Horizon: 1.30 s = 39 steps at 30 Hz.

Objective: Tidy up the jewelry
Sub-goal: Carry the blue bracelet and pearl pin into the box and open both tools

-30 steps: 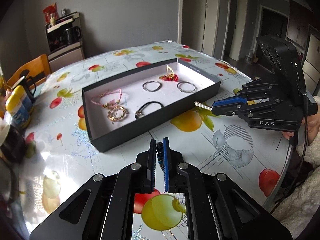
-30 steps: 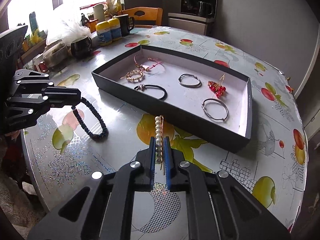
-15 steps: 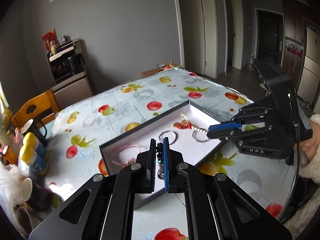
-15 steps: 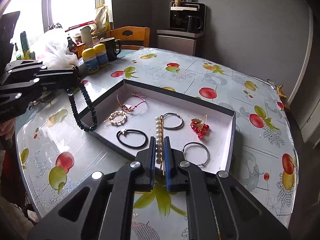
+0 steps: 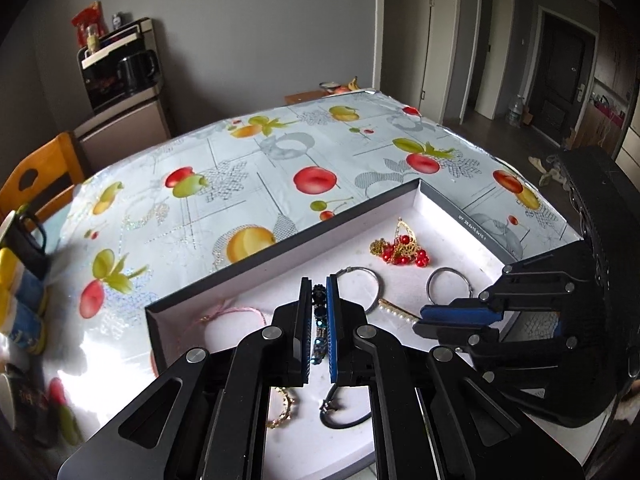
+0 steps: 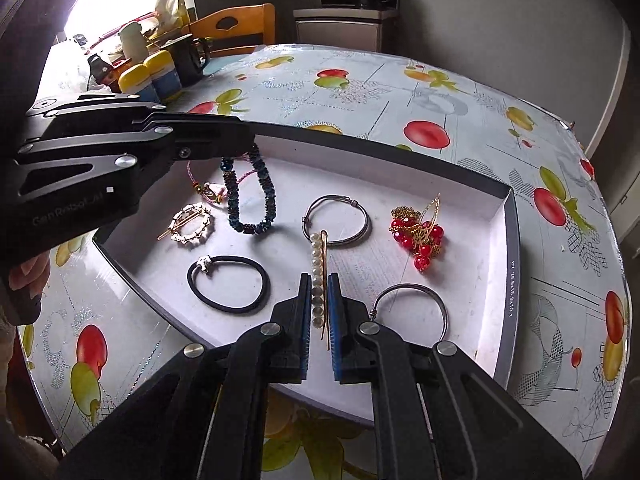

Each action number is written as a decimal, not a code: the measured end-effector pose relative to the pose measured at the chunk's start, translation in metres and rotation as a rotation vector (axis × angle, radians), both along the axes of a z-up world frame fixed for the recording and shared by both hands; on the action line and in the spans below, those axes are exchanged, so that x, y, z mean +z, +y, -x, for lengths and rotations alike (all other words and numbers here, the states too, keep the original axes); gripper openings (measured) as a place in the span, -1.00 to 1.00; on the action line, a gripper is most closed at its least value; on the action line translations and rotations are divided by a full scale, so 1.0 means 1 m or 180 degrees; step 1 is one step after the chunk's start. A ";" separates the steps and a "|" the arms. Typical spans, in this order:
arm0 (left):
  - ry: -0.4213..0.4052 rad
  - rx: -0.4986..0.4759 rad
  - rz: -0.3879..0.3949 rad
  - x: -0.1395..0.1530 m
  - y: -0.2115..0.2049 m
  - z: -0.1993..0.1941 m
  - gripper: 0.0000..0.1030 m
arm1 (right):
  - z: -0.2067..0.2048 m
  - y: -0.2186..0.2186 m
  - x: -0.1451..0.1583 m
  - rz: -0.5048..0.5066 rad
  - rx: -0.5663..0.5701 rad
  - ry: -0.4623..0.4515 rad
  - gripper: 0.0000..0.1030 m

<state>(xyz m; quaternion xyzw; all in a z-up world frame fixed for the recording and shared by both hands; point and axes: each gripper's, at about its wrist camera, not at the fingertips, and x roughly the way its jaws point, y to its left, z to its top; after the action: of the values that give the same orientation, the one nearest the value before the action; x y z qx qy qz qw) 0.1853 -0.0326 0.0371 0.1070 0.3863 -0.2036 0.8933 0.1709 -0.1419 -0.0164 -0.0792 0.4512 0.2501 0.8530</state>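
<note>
**Two claws over the jewelry box**

The left claw (image 5: 319, 300) pinches a dark beaded bracelet (image 6: 250, 192); the right claw (image 6: 319, 296) clamps a pearl hair clip (image 6: 319, 268). Both hang over the box (image 6: 512, 264), which holds two metal hoops (image 6: 336, 220), one black hair tie (image 6: 227, 283), one red-bead cluster (image 6: 418, 236), one gold ring brooch (image 6: 189, 225) and one pink cord bracelet (image 5: 236, 314). The box sits on a fruit-print table (image 5: 240, 168); one wooden chair (image 6: 236, 26) stands beyond.

Glossy plastic tablecloth (image 6: 460, 96); matt cardboard box (image 6: 514, 280); shiny metal hoops (image 6: 336, 220); glossy pearl clip (image 6: 318, 276).

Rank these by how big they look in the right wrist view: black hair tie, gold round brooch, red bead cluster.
1. black hair tie
2. red bead cluster
3. gold round brooch
The brooch lies farther from the camera, so its rank is less sure.
</note>
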 end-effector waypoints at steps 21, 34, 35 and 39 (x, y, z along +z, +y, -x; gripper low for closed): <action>0.0347 0.0035 -0.0251 -0.049 0.005 -0.018 -0.86 | -0.010 0.006 -0.014 0.0069 0.0009 0.0221 -0.84; 0.0279 0.0154 -0.0278 -0.048 0.011 -0.012 -0.45 | -0.007 -0.001 -0.011 -0.0026 -0.0033 0.0199 -0.51; 0.0268 0.0162 -0.0270 -0.047 0.012 -0.012 -0.45 | -0.006 -0.002 -0.010 -0.0036 -0.0036 0.0190 -0.51; 0.0224 0.0209 -0.0219 -0.041 0.014 -0.008 -0.23 | 0.001 -0.010 0.000 -0.0092 -0.0084 0.0069 -0.24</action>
<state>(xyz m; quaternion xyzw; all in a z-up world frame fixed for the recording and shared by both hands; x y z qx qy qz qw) 0.1938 -0.0186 -0.0034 0.1177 0.4276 -0.1645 0.8811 0.1696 -0.1516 -0.0169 -0.0582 0.4578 0.2461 0.8524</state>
